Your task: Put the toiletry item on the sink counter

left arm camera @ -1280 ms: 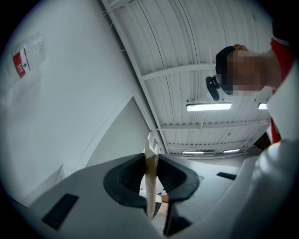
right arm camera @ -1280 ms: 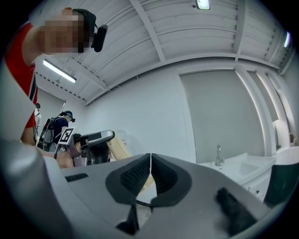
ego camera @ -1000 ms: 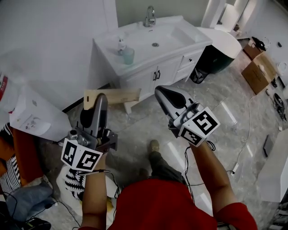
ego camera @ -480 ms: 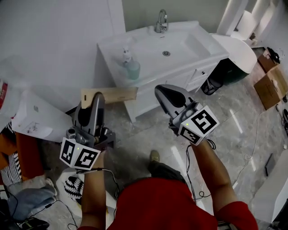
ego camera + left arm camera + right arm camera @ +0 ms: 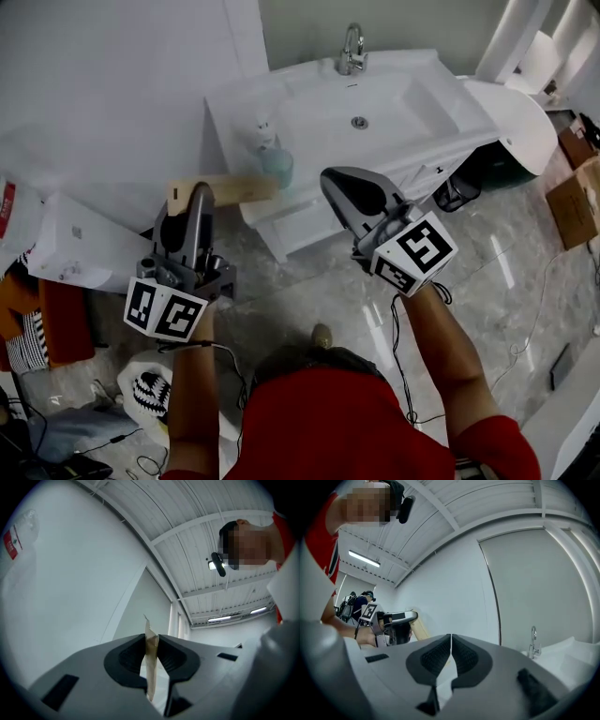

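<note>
A flat tan toiletry packet (image 5: 228, 188) sticks out sideways from my left gripper (image 5: 199, 195), whose jaws are shut on it. In the left gripper view the packet (image 5: 151, 660) stands edge-on, pinched between the two dark pads. My right gripper (image 5: 336, 180) is shut with nothing in it, its pads (image 5: 440, 656) meeting. Both grippers hang above the floor in front of the white sink counter (image 5: 234, 103). The right gripper view also shows the left gripper (image 5: 391, 620) with the tan packet (image 5: 420, 628), and the faucet (image 5: 533, 641).
On the counter's left part stand a white pump bottle (image 5: 264, 133) and a teal cup (image 5: 277, 165). A faucet (image 5: 352, 47) rises behind the basin. A white rounded fixture (image 5: 511, 103), a dark bin (image 5: 459, 192) and a cardboard box (image 5: 579, 199) are at the right; white bags (image 5: 70, 244) at the left.
The sink counter has come closer and lower in the head view as the person steps toward it. Both grippers keep their places in view, the left still on the packet.
</note>
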Available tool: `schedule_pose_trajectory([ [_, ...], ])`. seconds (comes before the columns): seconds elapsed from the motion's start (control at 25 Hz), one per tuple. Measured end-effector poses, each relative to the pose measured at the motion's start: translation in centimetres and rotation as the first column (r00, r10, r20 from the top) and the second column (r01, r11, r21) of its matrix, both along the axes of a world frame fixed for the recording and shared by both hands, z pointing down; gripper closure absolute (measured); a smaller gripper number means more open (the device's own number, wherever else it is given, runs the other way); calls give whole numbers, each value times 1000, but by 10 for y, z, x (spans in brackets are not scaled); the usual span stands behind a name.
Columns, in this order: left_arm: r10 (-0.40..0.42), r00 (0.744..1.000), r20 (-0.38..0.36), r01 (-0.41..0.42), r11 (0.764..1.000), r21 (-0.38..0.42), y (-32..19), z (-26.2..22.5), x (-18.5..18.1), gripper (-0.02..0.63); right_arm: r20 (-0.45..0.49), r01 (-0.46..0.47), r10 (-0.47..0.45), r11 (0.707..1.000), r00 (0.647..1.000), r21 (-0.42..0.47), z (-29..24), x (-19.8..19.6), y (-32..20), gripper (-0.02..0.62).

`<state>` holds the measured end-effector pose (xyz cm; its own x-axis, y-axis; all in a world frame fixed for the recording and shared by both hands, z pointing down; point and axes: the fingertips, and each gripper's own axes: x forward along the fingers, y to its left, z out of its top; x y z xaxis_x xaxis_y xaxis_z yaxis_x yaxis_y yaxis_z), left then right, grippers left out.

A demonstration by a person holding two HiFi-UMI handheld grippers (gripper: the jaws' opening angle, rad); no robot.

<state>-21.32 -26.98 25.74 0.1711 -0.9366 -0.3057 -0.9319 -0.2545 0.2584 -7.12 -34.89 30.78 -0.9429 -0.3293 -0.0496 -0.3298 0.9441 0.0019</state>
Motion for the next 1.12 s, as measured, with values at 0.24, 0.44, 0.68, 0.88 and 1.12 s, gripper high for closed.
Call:
schedule_pose_trajectory([
  [0.24, -16, 1000, 21, 16, 999, -32, -39, 11, -9, 525, -4, -7, 7, 1000, 1000, -24, 11, -7, -31, 565],
  [0.44, 6, 999, 38, -4, 999, -52, -74, 24, -23, 525, -9, -32, 32, 999, 999, -22, 13, -24, -61, 565],
  [0.68, 70, 993, 93, -61, 994, -92, -113, 45, -31, 525, -28, -74, 73, 997, 997, -16, 12, -49, -90, 565],
  [0.88, 126, 985, 120, -108, 983, -150, -139, 65, -33, 525, -58, -105, 104, 994, 993, -12, 19, -63, -102, 565],
  [1.12, 144, 982, 119, -117, 971, -207, -160, 86, -36, 525, -100, -121, 120, 993, 988, -4, 30, -66, -120, 565],
])
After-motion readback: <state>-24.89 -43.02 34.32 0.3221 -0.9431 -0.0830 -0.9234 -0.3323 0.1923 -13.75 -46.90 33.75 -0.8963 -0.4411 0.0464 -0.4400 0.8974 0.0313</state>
